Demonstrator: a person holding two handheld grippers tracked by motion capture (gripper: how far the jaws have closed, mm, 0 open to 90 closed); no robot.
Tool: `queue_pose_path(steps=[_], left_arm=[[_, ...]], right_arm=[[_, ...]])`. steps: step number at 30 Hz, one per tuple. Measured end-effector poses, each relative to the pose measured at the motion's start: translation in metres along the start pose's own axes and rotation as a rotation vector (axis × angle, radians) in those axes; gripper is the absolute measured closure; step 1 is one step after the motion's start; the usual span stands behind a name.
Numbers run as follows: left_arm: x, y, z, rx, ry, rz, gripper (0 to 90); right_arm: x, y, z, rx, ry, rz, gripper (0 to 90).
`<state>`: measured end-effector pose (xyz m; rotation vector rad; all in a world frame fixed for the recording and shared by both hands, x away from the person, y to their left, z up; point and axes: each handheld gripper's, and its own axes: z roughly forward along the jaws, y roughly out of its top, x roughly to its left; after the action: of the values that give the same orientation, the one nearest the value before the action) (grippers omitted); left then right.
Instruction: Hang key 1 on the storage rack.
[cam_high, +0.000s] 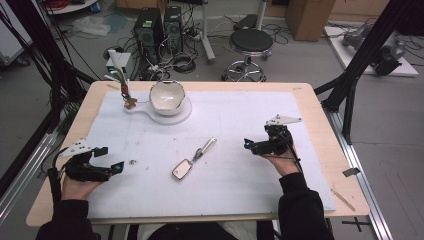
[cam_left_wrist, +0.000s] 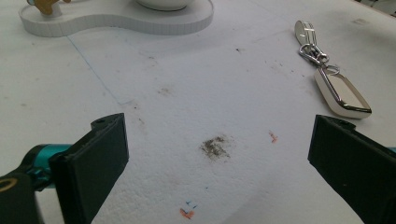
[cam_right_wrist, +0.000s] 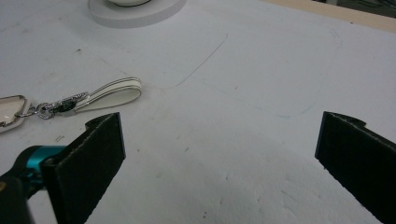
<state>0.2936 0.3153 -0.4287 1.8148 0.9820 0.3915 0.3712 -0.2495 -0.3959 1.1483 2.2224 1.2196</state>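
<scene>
Key fob (cam_high: 192, 160) between gaping tongs, bowl (cam_high: 167, 96) contents perhaps hidden

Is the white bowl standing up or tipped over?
Standing up. The white bowl sits on its white stand with its open mouth facing up and slightly toward the camera; its inside looks empty.

On the counter (cam_high: 310, 150), a key fob (cam_high: 192, 159) lies at centre; a bowl (cam_high: 167, 97) on its stand (cam_high: 181, 116) sits at eleven o'clock.
</scene>
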Motion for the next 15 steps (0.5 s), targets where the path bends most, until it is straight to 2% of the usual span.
queue_pose_path(steps=[7,10,15], left_arm=[[-0.001,0.0,-0.001,0.002,0.005,0.0,5.5],[-0.002,0.0,-0.001,0.008,0.005,0.003,5.5],[-0.002,0.0,-0.001,0.007,0.005,0.001,5.5]], right_arm=[[0.0,-0.012,-0.012,-0.021,-0.006,-0.003,0.7],[0.0,-0.018,-0.015,-0.039,-0.005,0.019,0.7],[0.001,-0.027,-0.019,-0.052,-0.013,0.008,0.7]])
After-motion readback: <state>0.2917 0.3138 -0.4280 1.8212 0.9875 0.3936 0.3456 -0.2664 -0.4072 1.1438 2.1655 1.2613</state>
